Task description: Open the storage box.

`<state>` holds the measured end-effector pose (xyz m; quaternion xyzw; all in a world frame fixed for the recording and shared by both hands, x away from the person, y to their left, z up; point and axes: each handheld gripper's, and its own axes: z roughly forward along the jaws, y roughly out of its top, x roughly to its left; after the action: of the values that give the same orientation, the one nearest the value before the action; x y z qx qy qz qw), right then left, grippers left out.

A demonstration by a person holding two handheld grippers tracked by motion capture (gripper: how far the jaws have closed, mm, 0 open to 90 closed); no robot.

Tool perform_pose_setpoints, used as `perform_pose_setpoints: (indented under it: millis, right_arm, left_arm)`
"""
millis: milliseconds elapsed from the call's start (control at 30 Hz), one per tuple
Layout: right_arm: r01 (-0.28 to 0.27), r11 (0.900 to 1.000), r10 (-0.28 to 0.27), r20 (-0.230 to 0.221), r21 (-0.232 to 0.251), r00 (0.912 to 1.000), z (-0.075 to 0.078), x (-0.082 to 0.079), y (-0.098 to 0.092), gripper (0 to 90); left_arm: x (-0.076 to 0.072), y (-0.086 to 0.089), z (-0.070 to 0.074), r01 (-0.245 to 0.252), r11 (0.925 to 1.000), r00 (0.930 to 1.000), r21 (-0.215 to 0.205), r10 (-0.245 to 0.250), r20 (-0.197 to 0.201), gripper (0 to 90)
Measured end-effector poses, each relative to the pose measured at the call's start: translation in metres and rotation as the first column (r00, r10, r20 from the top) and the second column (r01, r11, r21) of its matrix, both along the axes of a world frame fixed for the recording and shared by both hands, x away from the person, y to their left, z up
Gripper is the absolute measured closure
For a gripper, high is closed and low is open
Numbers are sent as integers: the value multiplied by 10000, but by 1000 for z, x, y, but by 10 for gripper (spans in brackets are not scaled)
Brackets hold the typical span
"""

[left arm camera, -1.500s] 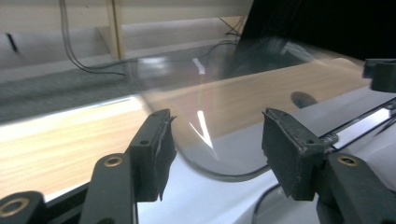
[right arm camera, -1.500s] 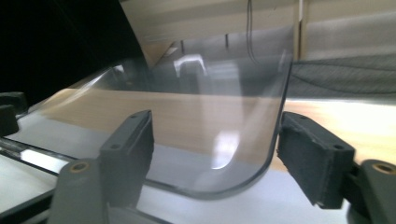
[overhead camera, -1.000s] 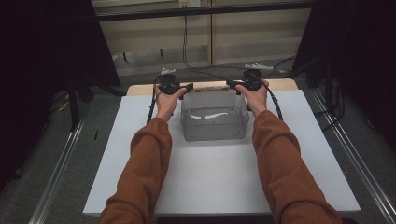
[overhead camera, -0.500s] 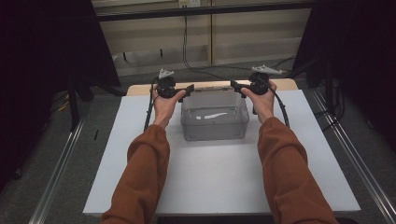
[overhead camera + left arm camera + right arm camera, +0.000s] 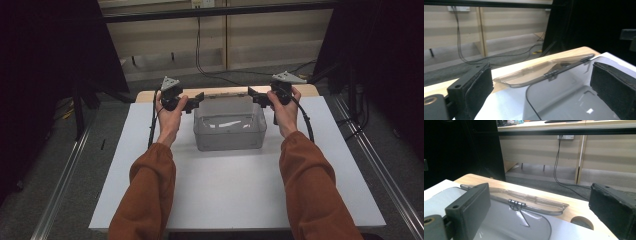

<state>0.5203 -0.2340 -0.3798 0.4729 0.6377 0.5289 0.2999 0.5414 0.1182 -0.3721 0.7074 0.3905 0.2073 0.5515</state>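
Note:
A clear plastic box [image 5: 229,131] stands on the white board [image 5: 220,185], near its far edge. Its hinged lid [image 5: 227,94] lies folded back behind it, resting on the wooden tabletop [image 5: 150,95]. My left gripper [image 5: 197,101] hovers just off the box's far left corner and my right gripper [image 5: 253,95] just off the far right corner, the two pointing at each other. Both have just been opening and stand open with nothing between the pads. The left gripper view [image 5: 544,92] shows the lid [image 5: 544,71] and the box wall [image 5: 574,100] beyond the jaws. From my right gripper [image 5: 541,207], I see the lid's hinge [image 5: 516,203].
The wooden tabletop has a round hole [image 5: 581,222] near its right end. Metal rails [image 5: 65,175] run along the floor on both sides of the table. Cables [image 5: 200,55] trail on the floor behind, before a pale panelled wall. Dark curtains hang left and right.
Both hands have drawn apart and slightly upward, away from the box's far corners. The jaws of both grippers have opened wider. The box has stayed in place.

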Motion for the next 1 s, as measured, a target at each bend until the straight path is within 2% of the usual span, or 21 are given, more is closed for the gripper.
perform_pose_setpoints:
  millis: [233, 467, 733, 867, 1000]
  right_arm:
    - [37, 10000, -35, 331, -47, 9994, 2, -16, -4, 35]
    - [73, 10000, -69, 609, -60, 9981, 2, -23, -5, 13]
    - [312, 9995, -309, 741, -34, 9968, 0, -33, -12, 8]
    - [497, 9987, -483, 922, -124, 9946, 0, -40, -16, 0]
    - [521, 9986, -516, 1073, -19, 9929, 1, -44, -17, 0]
  left_arm:
    - [-15, 5, 2, -158, 9995, 9986, 260, 145, 515, 39]
    - [-21, 9, 4, -235, 9994, 9964, 238, 215, 818, 39]
    - [-30, 16, 3, -521, 9985, 9950, 173, 504, 863, 43]
    - [-35, 21, 0, -548, 9980, 9941, 317, 515, 954, 46]
    - [-39, 29, -1, -738, 9966, 9925, 376, 697, 1006, 46]
